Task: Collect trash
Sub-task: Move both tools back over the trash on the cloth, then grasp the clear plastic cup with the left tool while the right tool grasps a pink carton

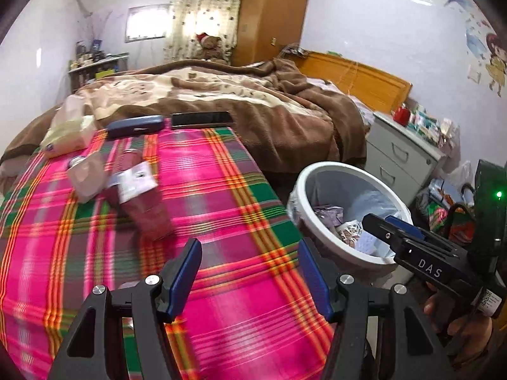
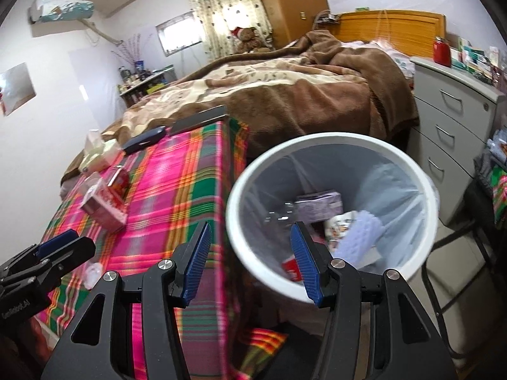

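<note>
A white trash bin (image 1: 320, 171) (image 2: 253, 171) with a clear liner stands beside the plaid-covered table (image 1: 221, 190) (image 2: 177, 190) and holds several pieces of trash. My left gripper (image 1: 250, 253) is open and empty over the table's near part. My right gripper (image 2: 250, 237) is open and empty at the bin's near rim; it also shows in the left wrist view (image 1: 393, 231). On the table lie a red wrapper with a white label (image 1: 139, 190), a red carton (image 2: 104, 202), a clear plastic piece (image 1: 85, 177) and a small clear scrap (image 2: 93, 272).
A tissue pack (image 1: 66, 133) (image 2: 98, 152), a blue case (image 1: 136, 126) (image 2: 144, 139) and a phone (image 1: 201, 119) (image 2: 199, 117) lie at the table's far end. A bed with a brown blanket (image 1: 253, 101) is behind. A grey drawer cabinet (image 2: 450, 133) stands right of the bin.
</note>
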